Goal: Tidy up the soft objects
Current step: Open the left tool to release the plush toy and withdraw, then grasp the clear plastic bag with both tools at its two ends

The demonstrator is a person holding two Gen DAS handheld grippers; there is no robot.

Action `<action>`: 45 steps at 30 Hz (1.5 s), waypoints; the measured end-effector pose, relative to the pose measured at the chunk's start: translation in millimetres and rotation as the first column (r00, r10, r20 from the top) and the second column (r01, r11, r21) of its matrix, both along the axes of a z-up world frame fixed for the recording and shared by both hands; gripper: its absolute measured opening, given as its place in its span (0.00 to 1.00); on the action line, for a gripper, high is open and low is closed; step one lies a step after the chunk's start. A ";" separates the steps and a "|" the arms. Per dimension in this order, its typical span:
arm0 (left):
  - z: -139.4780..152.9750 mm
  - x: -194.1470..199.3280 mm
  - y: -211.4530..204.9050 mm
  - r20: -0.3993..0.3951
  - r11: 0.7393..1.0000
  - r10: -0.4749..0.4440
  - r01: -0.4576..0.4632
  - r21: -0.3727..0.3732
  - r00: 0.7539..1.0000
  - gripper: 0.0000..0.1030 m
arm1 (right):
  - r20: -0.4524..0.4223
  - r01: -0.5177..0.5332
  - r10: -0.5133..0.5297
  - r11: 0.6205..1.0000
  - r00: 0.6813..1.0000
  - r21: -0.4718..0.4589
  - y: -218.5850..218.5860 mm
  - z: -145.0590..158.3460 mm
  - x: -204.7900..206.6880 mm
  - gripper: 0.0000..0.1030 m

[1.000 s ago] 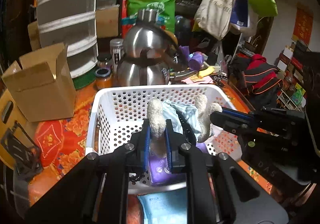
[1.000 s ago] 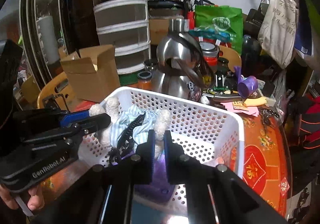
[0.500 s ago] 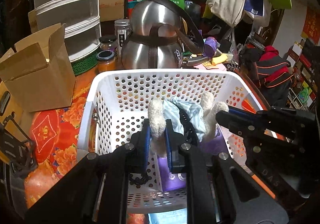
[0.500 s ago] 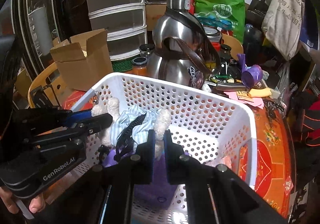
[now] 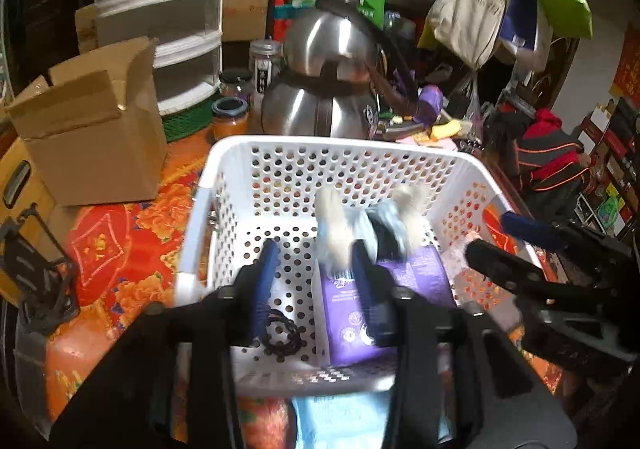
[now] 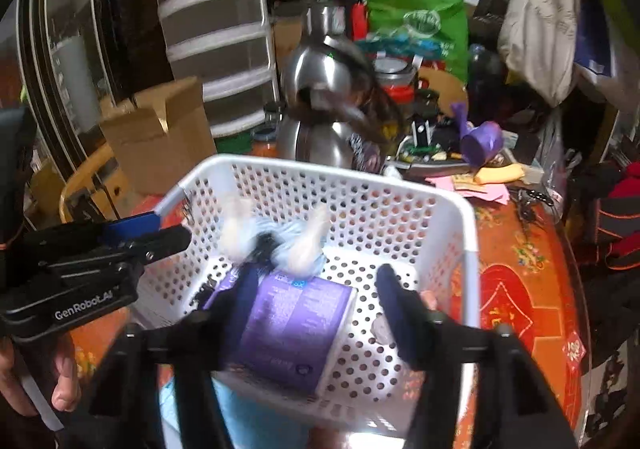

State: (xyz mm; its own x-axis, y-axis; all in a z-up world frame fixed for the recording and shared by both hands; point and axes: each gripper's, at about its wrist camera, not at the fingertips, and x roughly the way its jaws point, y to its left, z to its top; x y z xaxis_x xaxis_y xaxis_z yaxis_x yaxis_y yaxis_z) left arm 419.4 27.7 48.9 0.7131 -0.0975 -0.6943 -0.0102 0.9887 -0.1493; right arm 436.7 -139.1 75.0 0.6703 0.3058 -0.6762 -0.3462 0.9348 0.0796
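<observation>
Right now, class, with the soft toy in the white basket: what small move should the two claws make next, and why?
Probably lift both claws straight up out of the white basket. The jaws of the left claw and right claw have just been opening and grip nothing; the soft toy lies inside on the purple box, so it looks delivered.
</observation>
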 end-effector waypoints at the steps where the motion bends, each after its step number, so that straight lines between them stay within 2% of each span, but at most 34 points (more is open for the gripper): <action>1: 4.0 -5.7 2.1 0.011 1.000 0.006 -0.006 0.007 1.000 0.52 | 0.010 0.013 -0.013 1.000 1.000 0.022 -7.0 4.3 -6.0 0.61; 7: 24.2 -50.0 7.4 0.059 0.999 0.011 -0.013 0.029 0.998 0.59 | 0.049 0.049 -0.051 0.998 0.997 0.049 -40.6 14.5 -53.6 0.67; 9: 30.4 -74.9 8.1 0.068 0.999 0.020 -0.023 0.035 0.997 0.61 | 0.048 0.063 -0.066 0.996 0.997 0.065 -53.2 11.8 -74.6 0.69; 12: 38.8 -122.0 6.2 0.096 0.999 -0.001 -0.003 0.046 0.995 0.75 | 0.063 0.057 -0.061 0.996 0.996 0.067 -73.4 4.1 -117.6 0.71; 14: 41.6 -150.9 9.6 0.116 0.999 0.008 -0.013 0.047 0.993 0.77 | 0.070 0.060 -0.064 0.997 0.995 0.052 -82.3 -2.1 -140.3 0.76; 16: 41.0 -176.7 15.4 0.116 0.999 0.016 -0.019 0.029 0.993 0.78 | 0.069 0.063 -0.067 0.996 0.995 0.055 -93.0 -11.0 -165.4 0.77; 18: 34.9 -203.7 23.1 0.110 1.000 0.023 -0.023 0.002 0.994 0.78 | 0.070 0.070 -0.076 0.994 0.995 0.082 -101.9 -20.1 -183.6 0.79; 22: 7.8 -240.9 36.2 0.078 0.998 0.050 -0.048 -0.028 0.996 0.79 | 0.023 0.162 -0.166 0.981 0.986 0.111 -114.7 -50.2 -207.1 0.81; 26: -37.3 -267.0 45.3 0.019 0.997 0.060 -0.059 -0.054 0.998 0.79 | -0.053 0.105 -0.098 0.981 0.994 0.165 -109.8 -79.7 -211.6 0.81; 30: -76.3 -267.3 60.4 -0.053 0.994 0.091 -0.095 -0.061 0.994 0.78 | -0.070 0.046 -0.034 0.982 0.997 0.184 -92.4 -91.4 -200.7 0.79; 32: -91.8 -258.0 72.9 -0.083 0.989 0.108 -0.116 -0.094 0.991 0.78 | -0.083 0.033 -0.017 0.980 0.996 0.197 -85.0 -95.9 -193.4 0.69; 36: -116.1 -239.8 82.3 -0.131 0.988 0.120 -0.130 -0.077 0.984 0.78 | -0.127 0.011 0.014 0.980 0.992 0.196 -69.3 -109.0 -181.5 0.56; 40: -132.4 -228.1 85.7 -0.159 0.988 0.108 -0.124 -0.093 0.981 0.74 | -0.149 -0.009 0.038 0.982 0.988 0.189 -56.6 -118.9 -174.3 0.48; 45: -135.4 -219.1 78.6 -0.147 0.991 0.090 -0.103 -0.084 0.985 0.66 | -0.175 -0.027 0.060 0.982 0.983 0.188 -48.7 -126.5 -167.7 0.38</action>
State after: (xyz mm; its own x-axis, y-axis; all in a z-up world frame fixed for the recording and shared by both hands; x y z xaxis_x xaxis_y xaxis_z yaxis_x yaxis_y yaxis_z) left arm 200.4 106.3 -86.5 0.6164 -0.1003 -0.7810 -0.1326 0.9644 -0.2286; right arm 269.0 -187.7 -51.5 0.5263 0.4622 -0.7137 -0.3507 0.8826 0.3130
